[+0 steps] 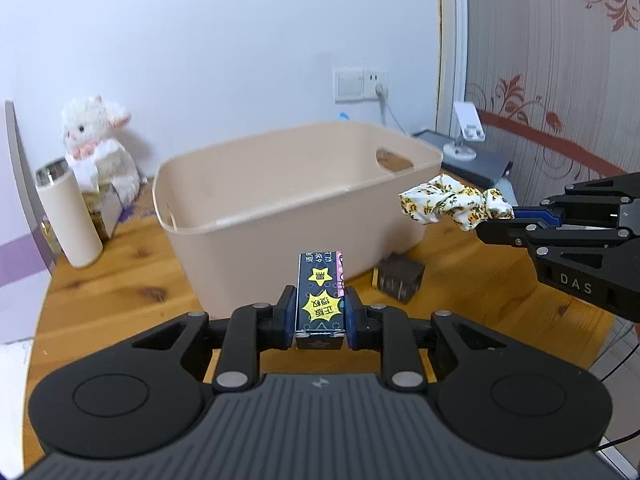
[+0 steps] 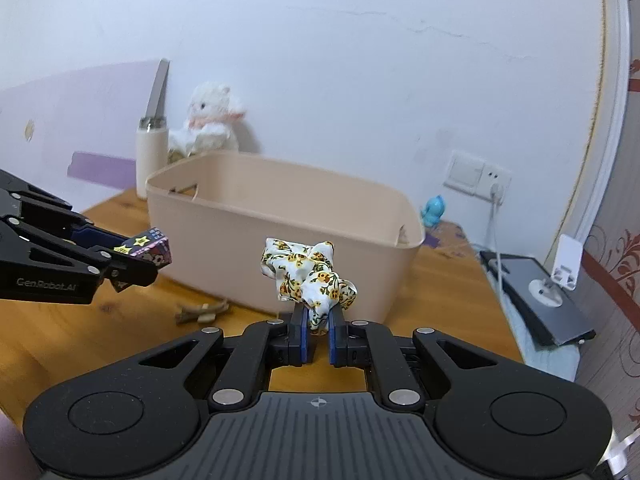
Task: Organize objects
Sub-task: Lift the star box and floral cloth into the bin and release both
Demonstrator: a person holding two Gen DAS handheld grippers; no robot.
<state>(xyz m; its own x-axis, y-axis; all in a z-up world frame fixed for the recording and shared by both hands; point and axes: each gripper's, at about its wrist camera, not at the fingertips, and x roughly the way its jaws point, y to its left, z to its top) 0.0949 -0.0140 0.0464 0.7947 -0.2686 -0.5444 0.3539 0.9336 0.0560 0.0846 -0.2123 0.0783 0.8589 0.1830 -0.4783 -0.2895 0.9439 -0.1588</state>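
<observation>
A beige plastic bin (image 1: 296, 208) stands on the wooden table (image 1: 120, 280); it also shows in the right wrist view (image 2: 280, 216). My left gripper (image 1: 319, 312) is shut on a small dark card box with yellow stars (image 1: 320, 292), held just in front of the bin's near wall; the box also shows in the right wrist view (image 2: 150, 246). My right gripper (image 2: 318, 332) is shut on a floral fabric scrunchie (image 2: 308, 276), held above the table near the bin's right end. The scrunchie also shows in the left wrist view (image 1: 452, 202).
A brown hair clip (image 1: 400, 280) lies on the table by the bin. A cream tumbler (image 1: 68, 216) and a white plush toy (image 1: 96, 144) stand at the back left. A phone stand (image 1: 466, 132) on a dark device, a small blue figure (image 2: 432, 210) and a wall socket (image 2: 478, 178) are at the right.
</observation>
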